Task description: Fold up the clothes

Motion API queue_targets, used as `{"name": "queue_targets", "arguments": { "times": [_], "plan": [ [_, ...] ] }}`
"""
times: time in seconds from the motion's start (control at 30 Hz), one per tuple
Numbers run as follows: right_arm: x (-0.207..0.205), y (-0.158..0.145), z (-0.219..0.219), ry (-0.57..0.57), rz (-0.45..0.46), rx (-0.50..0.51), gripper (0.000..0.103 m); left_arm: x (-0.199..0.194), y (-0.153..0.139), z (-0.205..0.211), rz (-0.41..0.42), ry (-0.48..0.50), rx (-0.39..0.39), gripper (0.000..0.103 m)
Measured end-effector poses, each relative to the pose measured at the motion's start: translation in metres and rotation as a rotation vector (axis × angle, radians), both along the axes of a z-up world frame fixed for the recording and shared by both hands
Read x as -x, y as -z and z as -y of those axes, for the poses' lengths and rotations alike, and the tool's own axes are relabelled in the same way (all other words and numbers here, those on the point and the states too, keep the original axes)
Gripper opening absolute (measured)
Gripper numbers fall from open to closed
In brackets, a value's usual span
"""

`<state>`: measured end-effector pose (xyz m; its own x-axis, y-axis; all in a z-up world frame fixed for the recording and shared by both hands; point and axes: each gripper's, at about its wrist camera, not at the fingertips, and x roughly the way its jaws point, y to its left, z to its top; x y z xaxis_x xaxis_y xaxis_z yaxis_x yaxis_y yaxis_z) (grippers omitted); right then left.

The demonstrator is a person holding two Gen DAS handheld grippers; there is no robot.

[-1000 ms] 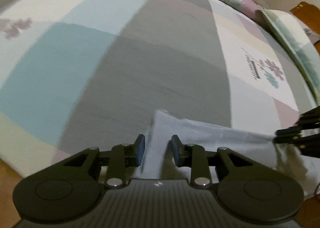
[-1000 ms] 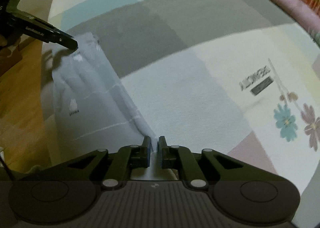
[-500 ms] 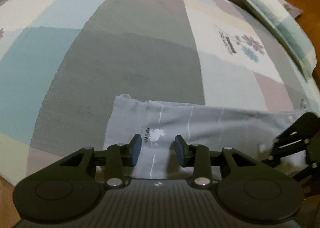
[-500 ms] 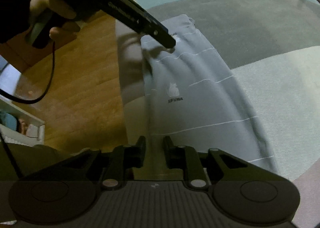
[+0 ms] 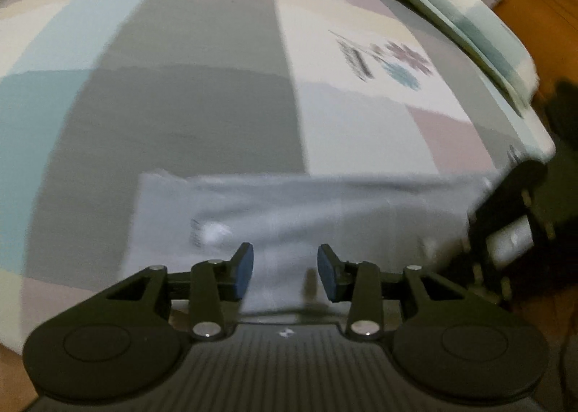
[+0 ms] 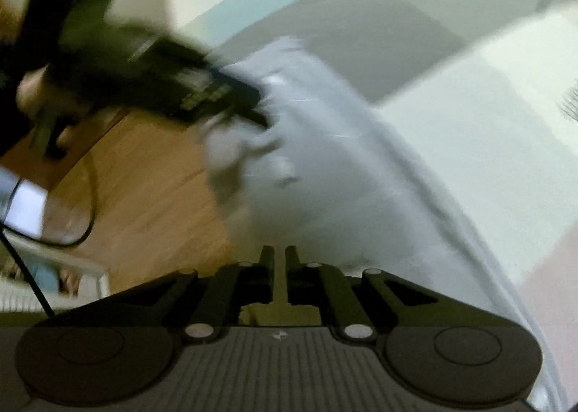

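Grey garment (image 5: 307, 209) stretches left-right just above the left gripper (image 5: 285, 269), fingers spread; right gripper (image 6: 279, 260) nearly closed, empty.

Bare bedspread (image 5: 202, 94) beyond grey garment (image 5: 325, 206), free to cross; pillow (image 5: 466, 18) bounding far right corner

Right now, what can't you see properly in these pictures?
- Left wrist view: small white logo on the light grey folded garment is too blurred to read.
- Right wrist view: black left gripper is smeared by motion; its jaws are unclear.
- Right wrist view: black right gripper is nearly shut; whether it pinches cloth is unclear.
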<state>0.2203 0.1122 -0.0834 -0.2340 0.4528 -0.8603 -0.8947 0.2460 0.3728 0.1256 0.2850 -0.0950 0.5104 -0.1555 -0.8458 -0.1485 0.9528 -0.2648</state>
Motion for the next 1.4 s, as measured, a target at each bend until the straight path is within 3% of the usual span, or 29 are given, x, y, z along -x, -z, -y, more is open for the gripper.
{"name": "queue_targets", "arguments": {
  "times": [0.13, 0.3, 0.5, 0.6, 0.67, 0.73, 0.83, 1.07, 1.3, 1.4],
  "plan": [
    [-0.019, 0.005, 0.039, 0.155, 0.004, 0.08, 0.011, 0.013, 0.01, 0.012, -0.054, 0.016, -0.023, 0.04],
    [-0.03, 0.01, 0.082, 0.225, -0.054, 0.168, 0.011, 0.014, -0.002, 0.016, -0.092, 0.045, -0.038, 0.039],
    [-0.08, 0.002, 0.082, 0.431, 0.068, 0.102, 0.017, -0.018, -0.004, 0.029, -0.051, 0.081, -0.061, 0.039],
    [-0.1, 0.015, 0.079, 0.475, 0.11, 0.092, 0.01, -0.041, 0.005, 0.04, -0.048, 0.097, -0.083, 0.042],
    [-0.109, 0.009, 0.084, 0.489, 0.097, 0.064, 0.013, -0.048, 0.007, 0.044, -0.052, 0.086, -0.12, 0.04],
    [-0.107, -0.001, 0.099, 0.49, 0.122, 0.049, 0.024, -0.05, 0.0, 0.044, -0.032, 0.068, -0.117, 0.04],
    [-0.098, -0.007, 0.13, 0.479, 0.139, 0.052, 0.025, -0.049, -0.006, 0.053, -0.027, 0.099, -0.124, 0.04],
    [-0.053, 0.001, 0.196, 0.392, 0.131, 0.142, 0.025, -0.052, -0.007, 0.105, 0.005, 0.298, -0.152, 0.041],
    [-0.067, -0.008, 0.198, 0.505, 0.205, 0.037, 0.025, -0.078, -0.001, 0.146, 0.042, 0.388, -0.144, 0.04],
    [-0.084, 0.002, 0.187, 0.541, 0.256, 0.055, 0.025, -0.091, 0.004, 0.159, 0.044, 0.418, -0.143, 0.041]
  ]
}}
